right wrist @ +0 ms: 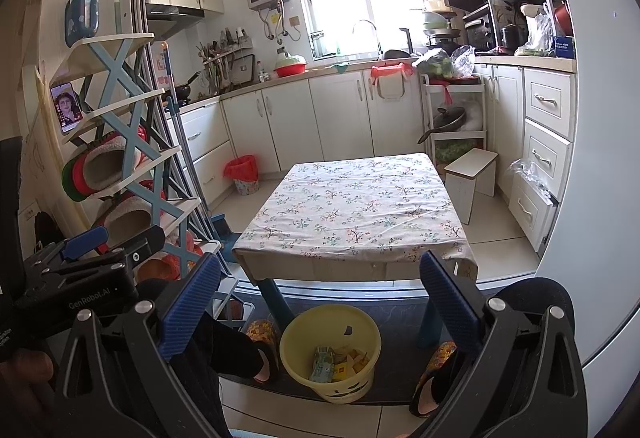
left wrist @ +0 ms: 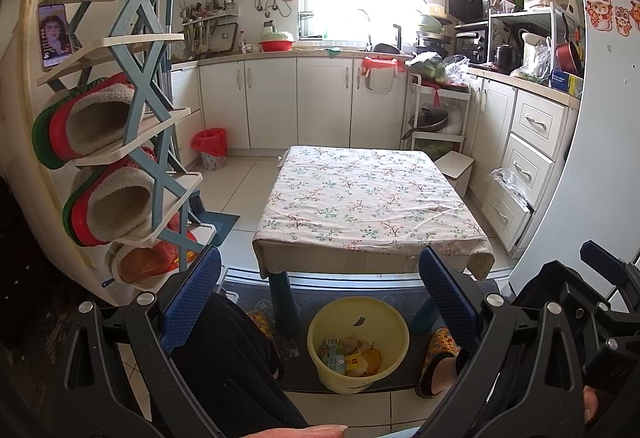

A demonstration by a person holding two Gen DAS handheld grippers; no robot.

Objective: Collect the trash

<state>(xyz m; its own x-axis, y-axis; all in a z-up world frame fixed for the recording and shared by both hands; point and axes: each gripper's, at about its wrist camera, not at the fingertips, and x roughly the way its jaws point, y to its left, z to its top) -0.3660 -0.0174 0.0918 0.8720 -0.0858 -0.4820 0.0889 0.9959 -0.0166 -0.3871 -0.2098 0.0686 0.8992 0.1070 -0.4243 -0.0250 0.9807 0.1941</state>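
Observation:
A yellow bucket [left wrist: 358,342] stands on the dark floor mat in front of the low table; it holds several pieces of trash [left wrist: 350,354], among them a green carton and yellow wrappers. It also shows in the right wrist view [right wrist: 330,350] with the trash [right wrist: 336,362] inside. My left gripper [left wrist: 320,302] is open and empty, held above and in front of the bucket. My right gripper [right wrist: 320,302] is open and empty too, at a like height. The low table [left wrist: 368,198] has a floral cloth with nothing on it.
A shoe rack [left wrist: 120,126] with slippers stands at the left. A red-lined bin [left wrist: 211,148] sits by the cabinets. A white stool [right wrist: 470,178] is right of the table. The person's legs and slippered feet [left wrist: 438,362] flank the bucket.

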